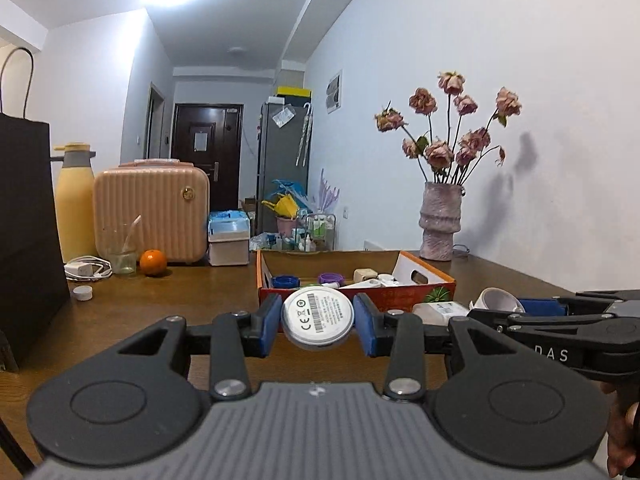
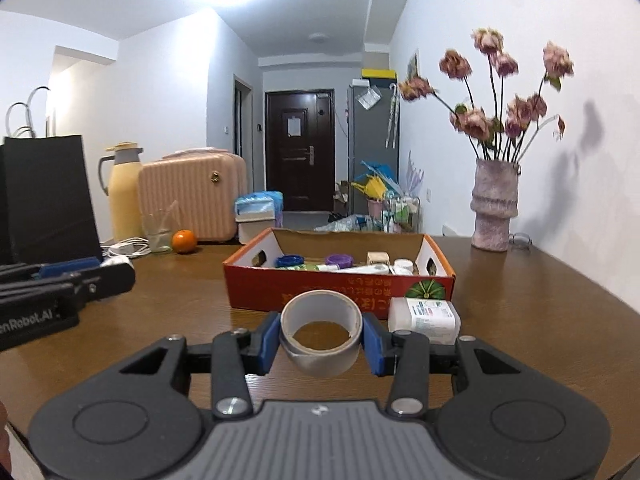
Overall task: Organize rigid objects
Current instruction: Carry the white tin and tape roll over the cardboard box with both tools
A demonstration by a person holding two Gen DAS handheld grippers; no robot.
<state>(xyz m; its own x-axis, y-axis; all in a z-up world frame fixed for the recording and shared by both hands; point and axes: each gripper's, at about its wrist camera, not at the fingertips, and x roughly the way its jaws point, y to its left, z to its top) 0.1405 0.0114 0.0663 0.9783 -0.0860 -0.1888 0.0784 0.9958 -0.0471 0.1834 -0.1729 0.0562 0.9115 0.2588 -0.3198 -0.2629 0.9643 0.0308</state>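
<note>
My left gripper (image 1: 317, 318) is shut on a white round puck (image 1: 318, 316) with a barcode label facing the camera, held above the brown table (image 1: 192, 296). Just beyond it stands the orange cardboard box (image 1: 424, 290), holding a blue lid (image 1: 285, 281), a purple lid (image 1: 331, 278) and several white items. My right gripper (image 2: 321, 336) is shut on a grey roll of tape (image 2: 321, 338), held in front of the same orange box (image 2: 256, 286). A white bottle (image 2: 423, 319) lies on its side between the roll and the box. Each gripper shows at the edge of the other's view.
On the table's left stand a black paper bag (image 1: 28, 224), a yellow flask (image 1: 74, 204), a pink case (image 1: 154, 212), a glass (image 1: 120, 250), an orange (image 1: 153, 263), a white charger (image 1: 82, 270) and a small white cap (image 1: 83, 292). A vase of dried roses (image 1: 440, 224) stands by the right wall.
</note>
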